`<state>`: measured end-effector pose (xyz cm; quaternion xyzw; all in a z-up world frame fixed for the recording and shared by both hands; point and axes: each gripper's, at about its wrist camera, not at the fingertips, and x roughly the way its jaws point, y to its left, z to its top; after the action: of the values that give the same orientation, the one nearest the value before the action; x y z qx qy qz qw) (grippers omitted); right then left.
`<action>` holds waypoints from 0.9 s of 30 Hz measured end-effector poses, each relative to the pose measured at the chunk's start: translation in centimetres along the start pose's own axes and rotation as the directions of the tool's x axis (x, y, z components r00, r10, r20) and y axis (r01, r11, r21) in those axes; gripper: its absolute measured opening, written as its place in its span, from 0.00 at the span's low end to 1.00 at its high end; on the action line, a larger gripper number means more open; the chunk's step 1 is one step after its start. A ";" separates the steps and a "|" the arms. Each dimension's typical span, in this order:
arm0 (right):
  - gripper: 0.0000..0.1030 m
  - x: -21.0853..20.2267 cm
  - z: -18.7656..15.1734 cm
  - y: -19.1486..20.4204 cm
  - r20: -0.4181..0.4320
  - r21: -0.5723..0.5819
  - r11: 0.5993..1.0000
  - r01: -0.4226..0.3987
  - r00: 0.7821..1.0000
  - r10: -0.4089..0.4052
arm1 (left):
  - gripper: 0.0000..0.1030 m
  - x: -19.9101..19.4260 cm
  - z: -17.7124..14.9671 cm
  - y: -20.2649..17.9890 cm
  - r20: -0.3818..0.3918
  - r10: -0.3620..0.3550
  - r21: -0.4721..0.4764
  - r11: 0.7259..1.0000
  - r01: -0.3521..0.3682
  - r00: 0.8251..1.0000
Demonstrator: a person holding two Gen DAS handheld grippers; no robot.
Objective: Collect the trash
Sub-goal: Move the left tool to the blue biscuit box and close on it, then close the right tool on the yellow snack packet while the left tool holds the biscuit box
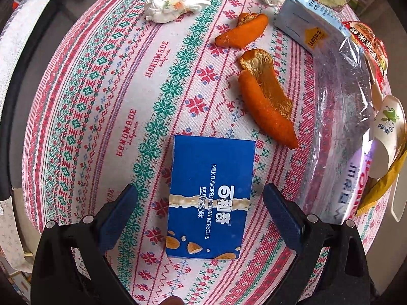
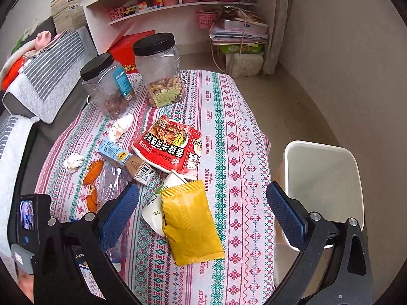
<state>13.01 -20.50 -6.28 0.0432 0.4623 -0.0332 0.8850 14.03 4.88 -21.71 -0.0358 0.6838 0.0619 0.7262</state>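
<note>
My left gripper (image 1: 201, 198) is open, its fingers on either side of a blue biscuit box (image 1: 209, 195) lying flat on the patterned tablecloth (image 1: 101, 101). Beyond it lie two orange peels (image 1: 267, 99) (image 1: 241, 30), crumpled tissues (image 1: 178, 2) and a light-blue milk carton (image 1: 307, 23). My right gripper (image 2: 203, 203) is open above a yellow snack packet (image 2: 190, 223). A red noodle wrapper (image 2: 170, 145), the milk carton (image 2: 124, 157) and a white wrapper (image 2: 152, 211) lie nearby. A white trash bin (image 2: 323, 185) stands on the floor right of the table.
A clear plastic bottle (image 1: 340, 117) lies at the right of the left wrist view. Two black-lidded jars (image 2: 157, 71) (image 2: 106, 84) stand at the table's far end. A sofa with cushions (image 2: 45, 76) is left of the table, shelves (image 2: 178, 0) behind.
</note>
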 end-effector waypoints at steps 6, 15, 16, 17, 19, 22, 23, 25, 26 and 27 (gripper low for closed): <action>0.93 1.5 0.3 -0.3 -0.064 0.005 1.000 0.002 0.998 -0.002 | 0.52 -1.0 -0.6 0.1 0.045 -0.005 0.064 0.998 0.002 0.999; 0.93 4.8 -0.4 -0.6 -0.206 0.022 0.998 -0.063 0.976 0.067 | 0.52 -7.0 -1.4 1.2 0.158 -0.140 0.067 0.989 0.131 0.977; 0.93 5.2 -0.8 -0.2 -0.222 0.000 0.996 -0.091 0.971 0.088 | 0.52 -7.9 -1.4 1.5 0.176 -0.152 0.056 0.988 0.144 0.973; 0.93 5.5 -1.2 0.3 -0.239 -0.029 0.993 -0.116 0.965 0.106 | 0.52 -8.7 -1.5 1.7 0.193 -0.164 0.055 0.986 0.156 0.968; 0.93 6.1 -2.0 1.0 -0.262 -0.079 0.986 -0.150 0.957 0.125 | 0.52 -10.0 -1.4 2.5 0.221 -0.184 0.051 0.983 0.178 0.958; 0.93 7.0 -3.1 1.7 -0.282 -0.159 0.975 -0.158 0.953 0.108 | 0.52 -11.0 -1.5 3.5 0.242 -0.206 0.055 0.979 0.198 0.948; 0.93 7.2 -3.3 1.7 -0.279 -0.177 0.971 -0.160 0.954 0.106 | 0.52 -11.3 -1.4 3.3 0.245 -0.207 0.058 0.978 0.199 0.947; 0.93 7.6 -3.8 1.5 -0.280 -0.212 0.964 -0.162 0.955 0.099 | 0.52 -11.6 -1.6 3.2 0.251 -0.212 0.065 0.977 0.202 0.945; 0.93 7.9 -4.0 1.3 -0.285 -0.225 0.960 -0.164 0.954 0.096 | 0.52 -11.8 -1.7 3.2 0.252 -0.213 0.068 0.977 0.203 0.944; 0.93 8.2 -4.2 1.2 -0.292 -0.235 0.958 -0.163 0.952 0.090 | 0.52 -11.5 -1.6 3.3 0.254 -0.214 0.070 0.977 0.202 0.943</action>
<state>14.34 -19.05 -15.32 -0.0377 0.5786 0.0907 0.8097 11.37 7.46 -10.22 -0.0837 0.5763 -0.0257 0.8126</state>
